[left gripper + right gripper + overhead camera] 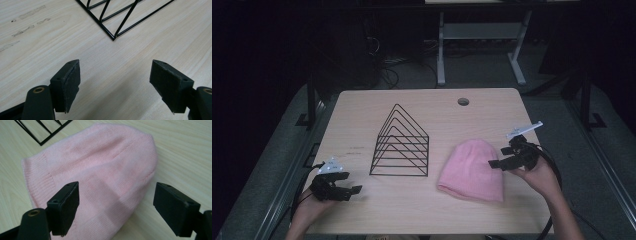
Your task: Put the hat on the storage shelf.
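Right gripper view: the two black jaws stand wide apart with nothing between them, poised over the pink hat (92,170), whose ribbed brim lies toward the left of that view and whose rounded crown lies toward the right; a corner of the black wire rack (42,131) shows beyond it. Left gripper view: the jaws are likewise spread wide and empty over bare table (50,37), with a corner of the rack (113,37) just ahead. High view: the right gripper (502,162) is held just beside the right edge of the hat (472,171), its jaws pointing left toward it; the hat lies flat on the table (422,210), right of centre, brim nearest the person. The rack (401,145), a row of peaked wire frames, stands just left of the hat. The left gripper (352,192) sits at the near left corner, apart from the rack.
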{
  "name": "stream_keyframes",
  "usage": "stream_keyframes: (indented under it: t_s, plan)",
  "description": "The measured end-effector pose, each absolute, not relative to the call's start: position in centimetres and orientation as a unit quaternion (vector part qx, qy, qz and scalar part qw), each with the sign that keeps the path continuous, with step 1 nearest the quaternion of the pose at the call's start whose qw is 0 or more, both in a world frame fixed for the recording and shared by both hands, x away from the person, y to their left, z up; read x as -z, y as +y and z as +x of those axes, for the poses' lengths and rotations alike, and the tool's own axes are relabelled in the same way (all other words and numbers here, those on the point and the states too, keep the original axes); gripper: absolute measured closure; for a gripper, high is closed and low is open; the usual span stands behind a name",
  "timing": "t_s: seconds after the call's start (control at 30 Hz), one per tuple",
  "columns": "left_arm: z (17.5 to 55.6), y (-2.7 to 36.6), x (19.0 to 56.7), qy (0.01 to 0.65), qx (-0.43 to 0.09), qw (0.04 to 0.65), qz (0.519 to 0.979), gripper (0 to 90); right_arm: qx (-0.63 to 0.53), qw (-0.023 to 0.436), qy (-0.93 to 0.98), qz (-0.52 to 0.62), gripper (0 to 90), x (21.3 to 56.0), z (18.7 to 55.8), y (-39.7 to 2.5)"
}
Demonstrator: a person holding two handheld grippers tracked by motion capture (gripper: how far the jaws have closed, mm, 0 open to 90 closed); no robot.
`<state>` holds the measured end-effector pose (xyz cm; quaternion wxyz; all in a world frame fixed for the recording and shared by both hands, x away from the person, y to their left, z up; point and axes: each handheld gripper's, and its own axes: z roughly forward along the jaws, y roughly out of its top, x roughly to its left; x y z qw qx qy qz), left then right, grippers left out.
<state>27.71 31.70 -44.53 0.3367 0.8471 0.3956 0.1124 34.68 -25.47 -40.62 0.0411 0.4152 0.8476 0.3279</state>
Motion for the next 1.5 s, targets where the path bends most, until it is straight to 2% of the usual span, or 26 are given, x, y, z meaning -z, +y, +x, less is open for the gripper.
stream_keyframes:
  t_s: [0.43, 0.8, 1.27, 1.37, 1.5]
  plan:
    - [27.7, 31.8, 44.6, 0.397, -0.119, 0.331, 0.848, 24.8, -0.318, 0.034, 0.845, 0.428, 23.4, 40.0, 39.0, -25.3]
    - [27.8, 31.9, 44.6, 0.398, -0.114, 0.335, 0.847, 24.8, -0.29, 0.005, 0.846, 0.447, 24.2, 41.8, 41.8, -24.3]
    - [27.8, 32.1, 44.5, 0.398, -0.116, 0.337, 0.846, 24.7, -0.263, -0.026, 0.847, 0.46, 39.9, 44.0, 43.7, -23.3]
    - [27.8, 32.0, 44.4, 0.398, -0.116, 0.337, 0.845, 24.8, -0.262, -0.037, 0.852, 0.452, 49.7, 44.6, 43.7, -23.0]
    - [27.8, 32.0, 44.4, 0.397, -0.116, 0.335, 0.846, 24.8, -0.261, -0.044, 0.853, 0.45, 56.2, 44.8, 43.7, -22.8]
